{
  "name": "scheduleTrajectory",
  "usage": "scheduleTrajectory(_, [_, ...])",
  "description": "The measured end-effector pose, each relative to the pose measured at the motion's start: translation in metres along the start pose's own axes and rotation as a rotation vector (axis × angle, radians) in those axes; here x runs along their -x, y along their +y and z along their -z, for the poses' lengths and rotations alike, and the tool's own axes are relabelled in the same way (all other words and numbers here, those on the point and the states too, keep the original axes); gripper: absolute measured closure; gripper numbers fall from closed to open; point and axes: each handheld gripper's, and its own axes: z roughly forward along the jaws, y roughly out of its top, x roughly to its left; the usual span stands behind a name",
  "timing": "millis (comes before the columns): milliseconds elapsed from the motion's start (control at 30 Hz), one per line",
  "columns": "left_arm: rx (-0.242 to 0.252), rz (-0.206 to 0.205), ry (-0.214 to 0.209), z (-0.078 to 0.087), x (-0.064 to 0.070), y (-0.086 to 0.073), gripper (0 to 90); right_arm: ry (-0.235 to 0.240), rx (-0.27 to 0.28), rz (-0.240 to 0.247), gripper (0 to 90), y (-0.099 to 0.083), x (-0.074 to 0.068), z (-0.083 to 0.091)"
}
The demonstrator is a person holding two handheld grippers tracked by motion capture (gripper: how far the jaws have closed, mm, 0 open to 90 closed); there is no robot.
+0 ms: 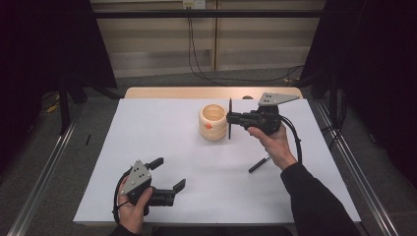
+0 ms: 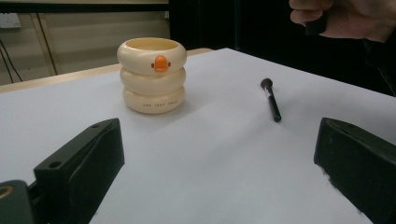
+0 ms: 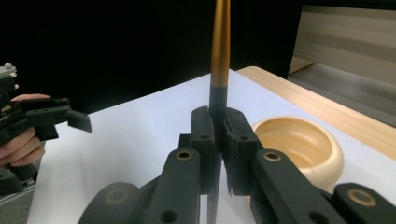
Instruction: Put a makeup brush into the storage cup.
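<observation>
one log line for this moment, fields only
right gripper: shut on gold-handled brush, beside cream holder | left gripper: open, low over table | black brush: lying on table

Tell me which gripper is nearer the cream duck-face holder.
Right. The right gripper, shut on a gold-handled brush, hangs just beside the cream duck-face holder. The left gripper is open, well back near the table's front edge.

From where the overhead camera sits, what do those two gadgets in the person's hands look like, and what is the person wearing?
Both are black pistol-like tools. The left gripper has two blunt black jaws with small round holes in them and a grey three-cornered plate dotted with holes on top. The right gripper carries the same grey plate, and a thick black cable loops back from it. A dark long sleeve covers the right forearm.
</observation>
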Motion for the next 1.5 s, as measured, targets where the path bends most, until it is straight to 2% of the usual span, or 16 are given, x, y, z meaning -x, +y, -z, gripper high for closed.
scheduleTrajectory(233, [-0.002,0.008,0.005,-0.001,-0.002,-0.001,1.3,-0.024,0.0,0.003,84.3,0.007,0.005,-0.011])
scheduleTrajectory(300, [-0.002,0.024,0.008,-0.001,-0.001,-0.002,1.4,-0.033,-0.001,0.007,84.3,0.01,0.008,-0.016])
scheduleTrajectory(400, [0.003,0.008,0.004,0.0,-0.003,-0.001,1.4,-0.049,-0.003,0.014,84.3,0.013,0.012,-0.021])
scheduleTrajectory(600, [0.0,0.019,0.018,-0.001,-0.001,-0.002,1.5,-0.077,-0.01,0.013,84.3,0.018,0.019,-0.029])
scheduleTrajectory(667, [-0.002,0.007,-0.004,-0.001,-0.001,-0.002,1.4,-0.081,-0.011,0.012,84.3,0.019,0.021,-0.03])
scheduleTrajectory(700, [-0.003,0.005,0.002,-0.001,-0.001,-0.001,1.3,-0.086,-0.005,0.013,84.4,0.019,0.022,-0.031])
scheduleTrajectory(767, [-0.004,0.004,0.001,-0.002,-0.001,-0.002,1.3,-0.089,0.002,0.005,84.3,0.021,0.024,-0.034])
scheduleTrajectory(867, [-0.002,0.004,0.004,-0.001,-0.002,-0.001,1.3,-0.091,0.0,0.018,84.3,0.024,0.027,-0.038])
scheduleTrajectory(933, [0.004,0.017,0.012,-0.002,-0.002,-0.002,1.3,-0.093,0.013,0.009,84.3,0.026,0.029,-0.04])
scheduleTrajectory(967, [-0.007,0.003,0.012,-0.001,-0.003,-0.002,1.4,-0.095,0.015,0.01,84.3,0.026,0.029,-0.041])
scheduleTrajectory(1167, [-0.008,0.002,0.009,-0.001,-0.003,-0.002,1.3,-0.091,0.015,0.024,84.3,0.029,0.033,-0.052])
scheduleTrajectory(1333, [-0.012,-0.002,0.008,-0.001,-0.004,-0.003,1.4,-0.119,0.017,0.028,84.3,0.032,0.039,-0.059])
scheduleTrajectory(1367, [-0.012,0.003,0.021,-0.001,-0.004,-0.003,1.4,-0.125,0.017,0.028,84.3,0.032,0.04,-0.06])
scheduleTrajectory(1500, [-0.014,-0.004,0.004,-0.002,-0.004,-0.003,1.4,-0.147,0.019,0.022,84.3,0.032,0.046,-0.063])
